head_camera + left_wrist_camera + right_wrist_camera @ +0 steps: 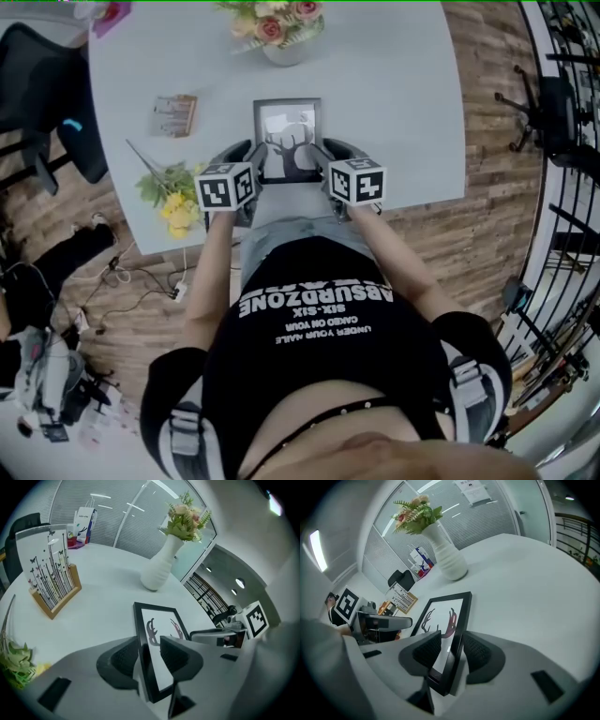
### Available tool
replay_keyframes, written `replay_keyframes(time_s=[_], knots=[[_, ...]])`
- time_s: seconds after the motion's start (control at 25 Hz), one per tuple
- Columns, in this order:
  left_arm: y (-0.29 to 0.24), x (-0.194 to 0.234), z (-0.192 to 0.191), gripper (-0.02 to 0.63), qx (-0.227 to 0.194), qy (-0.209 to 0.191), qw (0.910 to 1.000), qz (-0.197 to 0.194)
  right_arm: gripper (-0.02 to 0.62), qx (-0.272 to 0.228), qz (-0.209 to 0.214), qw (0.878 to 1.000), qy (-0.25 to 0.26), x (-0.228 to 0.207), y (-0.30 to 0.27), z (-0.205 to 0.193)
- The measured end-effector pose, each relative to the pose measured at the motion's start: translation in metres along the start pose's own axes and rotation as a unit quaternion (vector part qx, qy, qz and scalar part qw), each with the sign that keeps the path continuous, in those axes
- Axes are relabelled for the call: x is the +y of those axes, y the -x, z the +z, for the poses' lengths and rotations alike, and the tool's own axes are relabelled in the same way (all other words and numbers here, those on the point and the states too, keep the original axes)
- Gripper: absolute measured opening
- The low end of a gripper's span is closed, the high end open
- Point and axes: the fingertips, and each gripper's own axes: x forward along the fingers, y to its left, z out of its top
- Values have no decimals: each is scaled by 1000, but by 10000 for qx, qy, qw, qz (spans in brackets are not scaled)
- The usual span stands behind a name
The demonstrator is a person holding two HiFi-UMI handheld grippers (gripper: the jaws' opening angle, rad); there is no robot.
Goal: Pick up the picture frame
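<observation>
Now left gripper (149,649), right gripper (452,649) angled down, jaws spread astride picture frame (287,141) side edges.

Both arms stretch toward 12 o'clock, the left arm (211,272) at 11 and the right arm (394,258) at 1. The left tongs (246,159) and right tongs (330,157) tip downward side by side, jaws wide apart. Each sits astride one side edge of the frame (287,131), pads not pressing.

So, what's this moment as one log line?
stage: pre-grasp | left gripper: open, astride left edge of picture frame | right gripper: open, astride right edge | frame: resting on table
</observation>
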Motion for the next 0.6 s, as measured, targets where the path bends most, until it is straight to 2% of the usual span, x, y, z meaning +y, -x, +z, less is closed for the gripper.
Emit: replay_keyframes(time_s=[0.36,0.6], knots=[[-18,8,-12,141,299,214,9992,-121,144,144,-53,9996,-221,-5,-12,-5],[-19,8,-14,141,332,251,9990,-188,127,9,-144,9989,-448,-11,-10,-6]])
